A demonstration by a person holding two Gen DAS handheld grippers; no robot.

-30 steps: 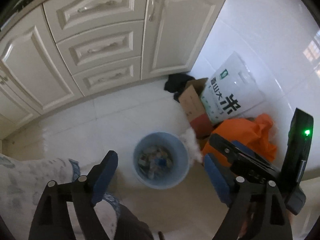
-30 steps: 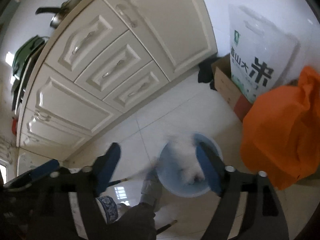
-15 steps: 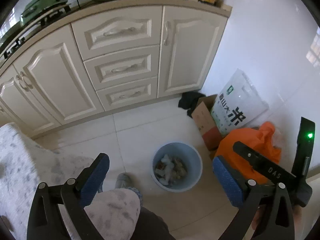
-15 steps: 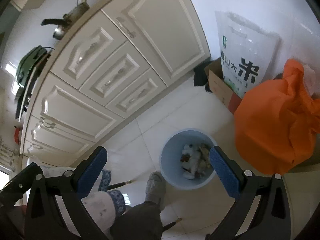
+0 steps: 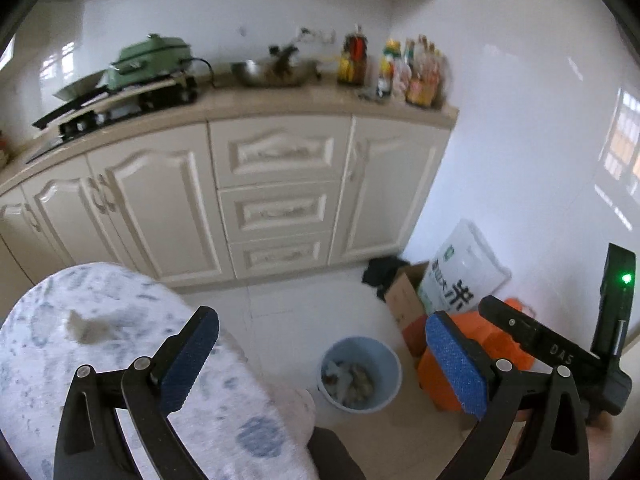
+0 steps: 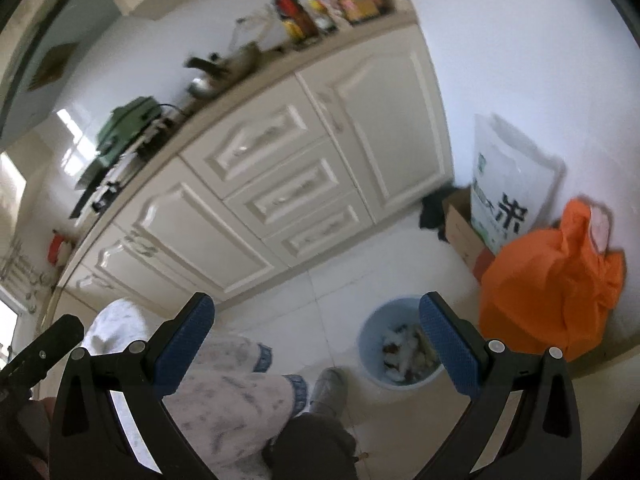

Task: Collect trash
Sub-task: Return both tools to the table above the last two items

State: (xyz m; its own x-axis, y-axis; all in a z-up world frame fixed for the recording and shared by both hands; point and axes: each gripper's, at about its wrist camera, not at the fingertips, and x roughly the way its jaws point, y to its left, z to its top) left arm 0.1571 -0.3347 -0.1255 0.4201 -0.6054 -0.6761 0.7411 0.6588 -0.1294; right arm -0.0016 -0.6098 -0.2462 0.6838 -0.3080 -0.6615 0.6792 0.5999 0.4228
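Kitchen floor: pale tiles run in front of the cream cabinets (image 5: 276,200), and you look down on them at a slant from well above.
Bin: the blue bin (image 5: 360,374) stands upright on the tiles, round, so it has no long axis to line up with; its mouth faces up toward you.
Bin contents: the trash (image 6: 404,354) lies inside it, white crumpled bits mixed with brownish scraps; what each piece is you cannot tell.
Left jaws: your left gripper (image 5: 320,364) has just been opening and stands wide, with nothing between the blue pads.
Right jaws: your right gripper (image 6: 316,344) has likewise just been opening, is spread wide, and carries nothing.
Bearing from left: in the left view the bin sits low between the fingers, closer to the right-hand finger.
Bearing from right: in the right view the bin lies partly behind the right-hand finger, below and ahead.
Nearer hand: neither is plainly nearer; both hang well apart from the rim.
Neighbours: the orange bag (image 6: 552,276) sits just beside the bin, with the cardboard box (image 5: 406,300) and the white rice sack (image 6: 508,188) behind it against the wall.
Your leg: your patterned trouser leg (image 6: 236,384) and slipper (image 6: 330,390) stand near the bin.
Judgement: no loose trash shows on the floor, so the drop looks done.
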